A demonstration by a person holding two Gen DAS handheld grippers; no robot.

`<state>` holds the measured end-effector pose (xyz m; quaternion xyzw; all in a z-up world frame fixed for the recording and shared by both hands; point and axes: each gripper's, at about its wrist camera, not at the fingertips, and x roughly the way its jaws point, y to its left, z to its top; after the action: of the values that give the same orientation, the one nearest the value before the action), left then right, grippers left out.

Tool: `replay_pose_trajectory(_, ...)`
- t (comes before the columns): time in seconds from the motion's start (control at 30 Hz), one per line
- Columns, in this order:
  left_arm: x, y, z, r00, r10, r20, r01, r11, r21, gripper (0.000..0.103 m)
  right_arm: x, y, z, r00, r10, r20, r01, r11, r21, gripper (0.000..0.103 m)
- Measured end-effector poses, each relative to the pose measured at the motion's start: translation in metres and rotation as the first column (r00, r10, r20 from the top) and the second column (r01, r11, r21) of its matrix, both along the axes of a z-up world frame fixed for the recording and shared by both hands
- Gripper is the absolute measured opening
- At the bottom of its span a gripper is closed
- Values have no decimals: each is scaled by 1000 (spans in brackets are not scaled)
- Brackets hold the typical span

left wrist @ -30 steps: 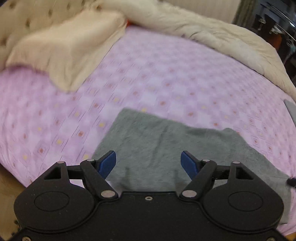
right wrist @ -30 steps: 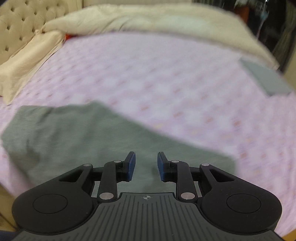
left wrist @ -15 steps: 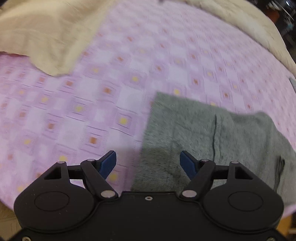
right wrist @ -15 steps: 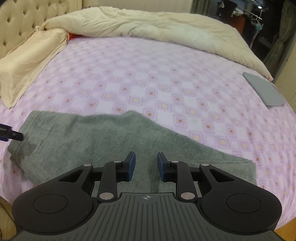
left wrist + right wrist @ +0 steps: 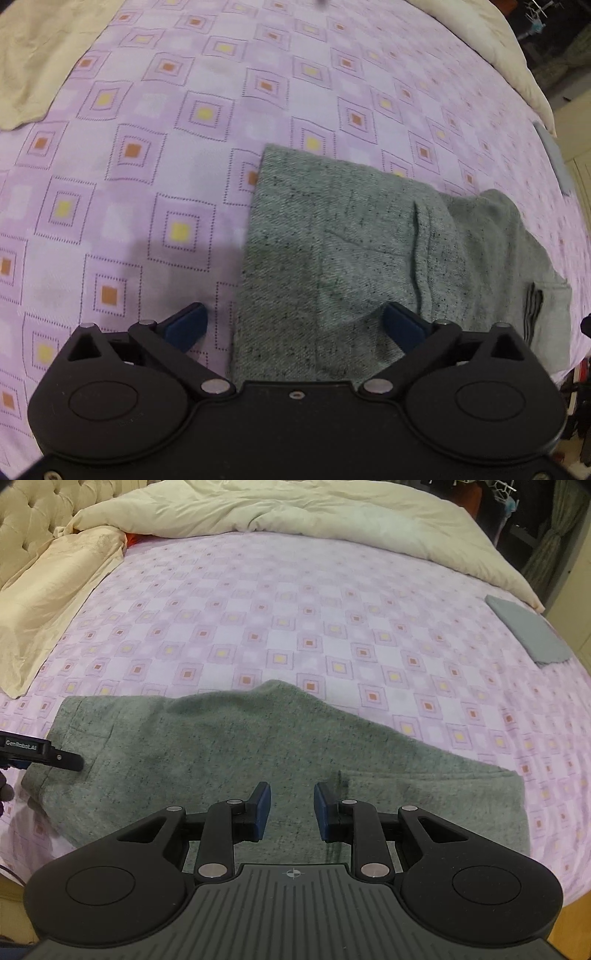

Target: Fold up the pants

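Pants: grey, flat on bed.
Left hand-held gripper: wide apart, over edge.
Right hand-held gripper: apart, empty.
Risk: single-layer pinch skews fold.

Purple-checked bed carries grey pants, cream duvet, pillow, grey cloth.

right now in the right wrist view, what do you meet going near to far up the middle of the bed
right gripper → grey pants → purple checked sheet → cream duvet
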<state>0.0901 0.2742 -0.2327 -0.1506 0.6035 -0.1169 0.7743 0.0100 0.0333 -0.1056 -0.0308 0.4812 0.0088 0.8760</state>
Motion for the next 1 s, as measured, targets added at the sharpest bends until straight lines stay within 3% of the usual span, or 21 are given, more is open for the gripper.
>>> replay_pose_trajectory(0.07,4,0,0,999,-32,-11,31,996,-83,98,1,3,-1,1000,5,-3,-5,1000,2,25)
replay_pose_trajectory(0.1,6,1,-1,998,-41,-36,35,986,-166,93,1,5,-1,1000,9,-6,-9,1000,5,25)
replay_pose_trajectory(0.13,8,0,-3,998,-37,-52,26,980,-197,88,2,6,-1,1000,14,-8,-14,1000,6,25)
replay_pose_trajectory(0.27,7,-1,-2,997,-43,-58,29,974,-225,86,5,12,0,999,33,-15,-33,999,17,25)
replay_pose_trajectory(0.37,7,13,-7,993,-48,-107,8,937,-349,80,7,14,2,999,51,-14,-51,998,31,25)
replay_pose_trajectory(0.43,5,18,-9,989,-70,-131,13,919,-393,79,9,14,2,998,59,-17,-58,998,36,25)
replay_pose_trajectory(0.5,-1,15,-13,983,-109,-146,46,924,-379,76,10,15,2,998,67,-22,-66,997,41,25)
replay_pose_trajectory(0.57,-7,10,-14,987,-90,-136,40,943,-331,70,10,14,2,997,72,-25,-71,997,43,25)
replay_pose_trajectory(0.6,-8,10,-13,989,-61,-135,15,946,-324,61,9,14,1,997,75,-27,-73,996,46,25)
replay_pose_trajectory(0.63,-8,11,-11,991,-17,-132,-24,952,-307,38,9,14,1,997,78,-29,-76,996,49,25)
replay_pose_trajectory(0.7,-9,11,-9,990,27,-136,-64,958,-279,36,8,12,1,996,84,-30,-82,995,55,25)
replay_pose_trajectory(0.83,-12,-9,24,999,-16,-32,11,987,-163,33,7,3,0,996,83,-33,-81,994,75,25)
replay_pose_trajectory(1.0,-12,-16,68,998,14,55,-7,992,-126,31,11,-22,-23,995,48,-93,-42,997,69,25)
